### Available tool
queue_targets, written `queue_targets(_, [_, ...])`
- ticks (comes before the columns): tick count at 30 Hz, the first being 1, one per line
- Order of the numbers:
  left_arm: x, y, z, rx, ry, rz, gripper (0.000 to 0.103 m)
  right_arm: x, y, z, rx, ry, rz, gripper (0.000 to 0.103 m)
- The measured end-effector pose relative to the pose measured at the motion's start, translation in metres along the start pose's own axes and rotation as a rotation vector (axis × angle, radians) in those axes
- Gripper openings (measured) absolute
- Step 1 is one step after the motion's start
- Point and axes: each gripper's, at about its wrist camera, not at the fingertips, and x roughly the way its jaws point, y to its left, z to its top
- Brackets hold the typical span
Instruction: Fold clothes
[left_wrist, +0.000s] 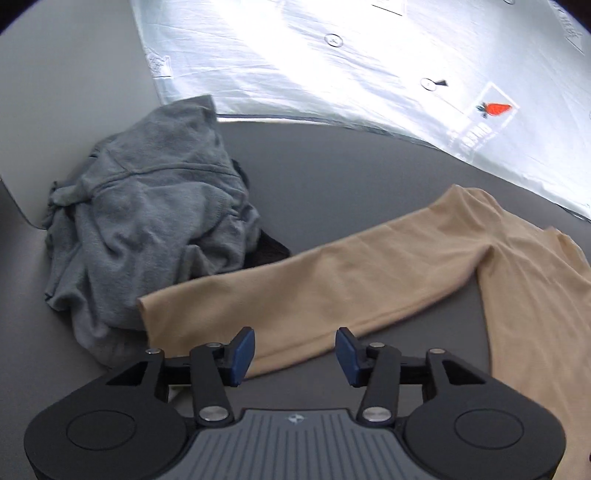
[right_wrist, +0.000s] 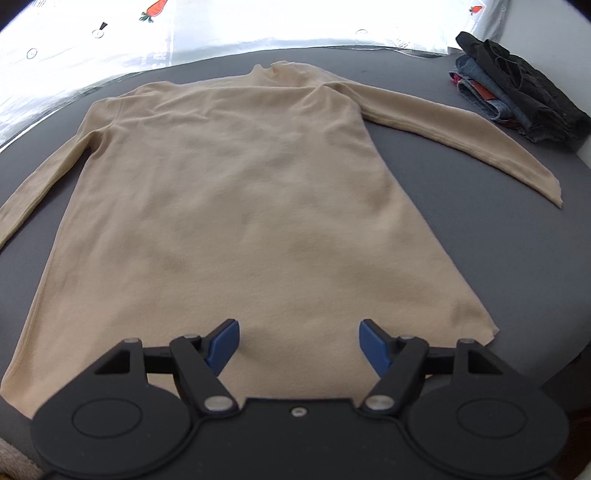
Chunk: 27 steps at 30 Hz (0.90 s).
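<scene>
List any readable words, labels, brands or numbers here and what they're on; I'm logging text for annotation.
None can be read.
White sheet: pale block lettering below the carrot print, too washed out to read.
Left gripper: small round emblem on its grey body, no letters legible.

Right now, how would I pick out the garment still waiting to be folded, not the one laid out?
Start at the dark grey table. Left of the beige top spread flat on it, beside that top's sleeve cuff, lies a grey garment. It alone is crumpled into a heap, with something dark showing beneath it.
</scene>
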Motion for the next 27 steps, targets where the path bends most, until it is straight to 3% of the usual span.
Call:
queue_targets(5, [0.009,-0.075,-0.025,0.306,0.138,-0.271,0.064,0.001,-0.055,0.002,0.088,-0.039,-0.125,0.074])
queue_targets(9, [0.022,-0.113,-0.048,0.368,0.29,-0.38,0.068,0.008,-0.094,0.001,0.081,-0.023,-0.131,0.077])
queue_targets(12, [0.027,-0.13,-0.069,0.376,0.351,-0.33,0.068,0.015,-0.114,0.001,0.062,0.006,-0.057,0.075])
queue_targets(13, [0.026,-0.136,-0.074,0.376,0.343,-0.279,0.065,0.017,-0.118,0.001,0.054,0.019,-0.024,0.07])
queue_targets(14, [0.025,-0.141,-0.079,0.374,0.334,-0.228,0.052,0.018,-0.12,0.002,0.043,0.034,0.015,0.064])
queue_targets(15, [0.024,-0.144,-0.081,0.354,0.331,-0.187,0.044,0.02,-0.12,0.003,0.026,0.047,0.049,0.049])
queue_targets(17, [0.02,-0.147,-0.084,0.29,0.327,-0.141,0.008,0.021,-0.114,0.005,-0.039,0.051,0.073,0.014])
queue_targets(18, [0.016,-0.15,-0.085,0.274,0.32,-0.123,0.003,0.022,-0.111,0.007,-0.07,0.053,0.072,0.005])
queue_targets(22, [-0.005,-0.158,-0.091,0.263,0.288,-0.078,0.003,0.006,-0.117,0.01,-0.079,0.056,0.105,0.002])
queue_targets(27, [-0.001,-0.148,-0.102,0.238,0.349,-0.097,0.008,-0.003,-0.125,-0.002,-0.127,0.062,0.078,0.002])
